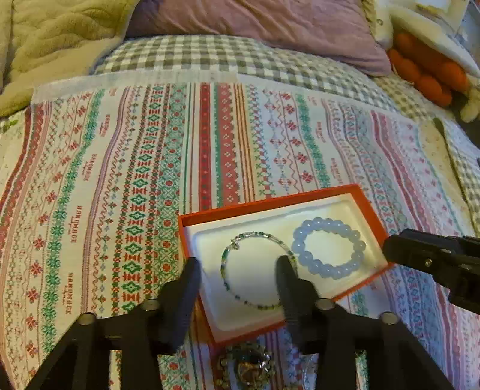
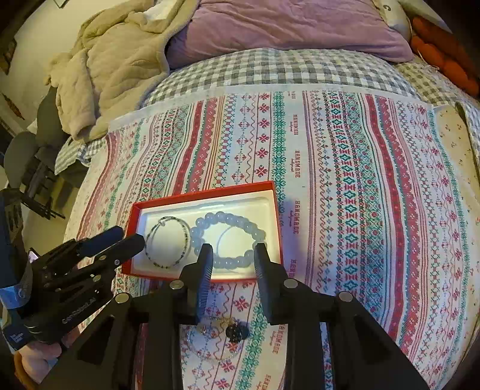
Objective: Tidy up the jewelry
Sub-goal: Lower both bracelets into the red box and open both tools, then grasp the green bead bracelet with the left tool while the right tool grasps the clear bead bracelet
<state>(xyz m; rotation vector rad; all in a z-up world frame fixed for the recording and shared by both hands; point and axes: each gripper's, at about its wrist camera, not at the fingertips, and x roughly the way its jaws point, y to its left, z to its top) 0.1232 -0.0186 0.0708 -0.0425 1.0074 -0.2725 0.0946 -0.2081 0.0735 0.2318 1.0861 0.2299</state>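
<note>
open red box [image 1: 372, 216] with white moulded liner on patterned cloth [image 1: 120, 180]: thin wire bead bracelet [image 1: 228, 282] left, chunky pale-blue round-bead bracelet [image 1: 330, 249] right. left gripper [image 1: 238, 270] jaws parted over wire bracelet, empty; right gripper [image 2: 234, 255] part-open above blue beads, empty.

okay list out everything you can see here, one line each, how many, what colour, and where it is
box: one, red with white lining, open on the patterned cloth
chunky bead bracelet: one, pale blue, right half of the box
thin bead bracelet: one, green and clear, left half of the box
loose jewellery: small heap, gold and dark, on the cloth nearer than the box; pieces too blurred to count
patterned cloth: one, red and green stripes on white, spread over the bed
pillow: one, purple, at the far end
blanket: one, beige, far left
left gripper: black, open over the thin bracelet
right gripper: black, open over the blue bracelet
</note>
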